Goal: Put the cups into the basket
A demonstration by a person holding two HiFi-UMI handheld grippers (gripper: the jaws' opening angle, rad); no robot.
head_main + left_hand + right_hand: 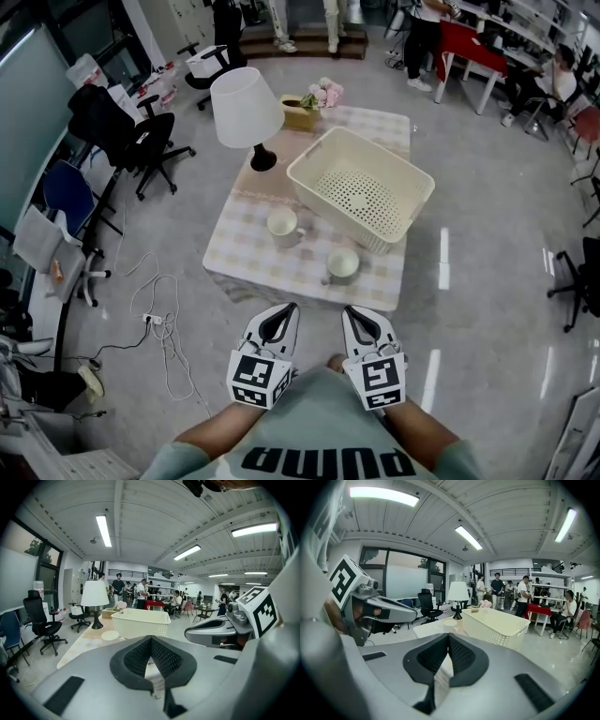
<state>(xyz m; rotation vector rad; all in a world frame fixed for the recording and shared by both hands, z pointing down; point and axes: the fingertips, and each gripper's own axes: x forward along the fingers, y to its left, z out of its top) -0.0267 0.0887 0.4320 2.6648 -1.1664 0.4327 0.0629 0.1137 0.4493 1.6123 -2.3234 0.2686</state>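
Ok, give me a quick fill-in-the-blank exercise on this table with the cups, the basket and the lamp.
1. The pale round cups standing on the pink checked tablecloth number ____.
2. The cream perforated plastic basket is completely ____.
3. The white-shaded lamp has a base coloured ____.
4. The left tool and the right tool both have jaws that are ____.

Missing words: two; empty; black; shut.
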